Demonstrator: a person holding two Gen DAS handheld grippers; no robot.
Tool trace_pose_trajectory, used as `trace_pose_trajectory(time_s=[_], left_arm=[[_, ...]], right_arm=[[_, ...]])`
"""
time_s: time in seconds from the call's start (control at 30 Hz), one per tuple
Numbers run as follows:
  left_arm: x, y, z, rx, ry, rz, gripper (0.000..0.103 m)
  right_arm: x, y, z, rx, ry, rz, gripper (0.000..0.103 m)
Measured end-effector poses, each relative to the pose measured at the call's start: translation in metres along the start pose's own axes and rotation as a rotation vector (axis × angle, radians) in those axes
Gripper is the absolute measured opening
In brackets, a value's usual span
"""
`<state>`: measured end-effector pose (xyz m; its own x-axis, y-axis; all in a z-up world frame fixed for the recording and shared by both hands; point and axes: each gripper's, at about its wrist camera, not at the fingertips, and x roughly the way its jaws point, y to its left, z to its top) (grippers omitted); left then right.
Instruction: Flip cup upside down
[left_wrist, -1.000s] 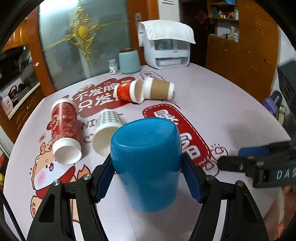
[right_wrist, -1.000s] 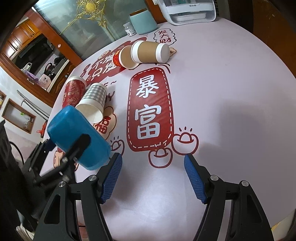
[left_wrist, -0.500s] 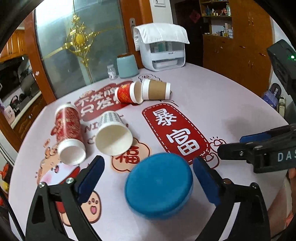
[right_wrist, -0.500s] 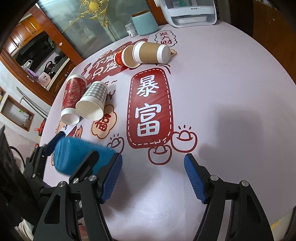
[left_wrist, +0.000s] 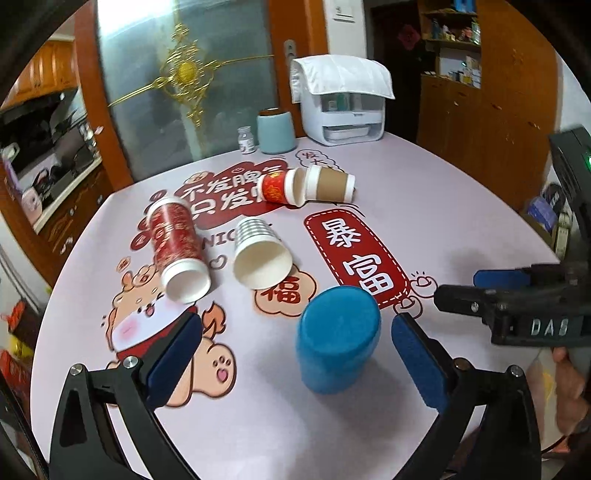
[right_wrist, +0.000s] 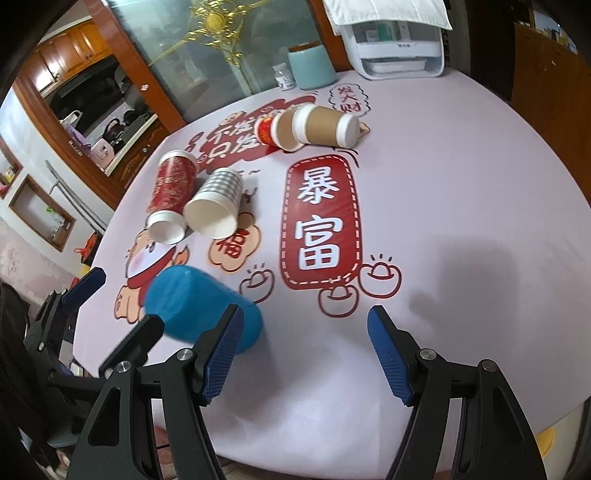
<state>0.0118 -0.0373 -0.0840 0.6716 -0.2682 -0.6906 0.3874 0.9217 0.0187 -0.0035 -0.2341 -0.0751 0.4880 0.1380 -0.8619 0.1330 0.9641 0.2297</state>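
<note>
A blue cup (left_wrist: 338, 338) stands upside down on the table, flat bottom up, near the front edge; it also shows in the right wrist view (right_wrist: 199, 306). My left gripper (left_wrist: 295, 363) is open, its blue pads either side of the cup and apart from it. My right gripper (right_wrist: 306, 356) is open and empty to the right of the cup, over bare tablecloth.
Paper cups lie on their sides: a red one (left_wrist: 177, 247), a grey striped one (left_wrist: 258, 254), a small red one (left_wrist: 277, 188) and a brown one (left_wrist: 330, 184). A teal canister (left_wrist: 275, 131), small bottle (left_wrist: 246, 140) and white appliance (left_wrist: 343, 107) stand at the back. The table edge (right_wrist: 480, 439) is close.
My left gripper set the blue cup down upside down, opened, and drew back and up from it. The right gripper has stayed open and nearly still.
</note>
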Motion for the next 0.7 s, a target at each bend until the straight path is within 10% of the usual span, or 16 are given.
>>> trace_pose_trajectory(time_s=[0.7], left_arm=[[-0.061,0.023,0.010,-0.234,0.046,0.113,0.102]], right_arm=[[-0.116,0.068,-0.012,-0.140,-0.174,-0.043,0.080]])
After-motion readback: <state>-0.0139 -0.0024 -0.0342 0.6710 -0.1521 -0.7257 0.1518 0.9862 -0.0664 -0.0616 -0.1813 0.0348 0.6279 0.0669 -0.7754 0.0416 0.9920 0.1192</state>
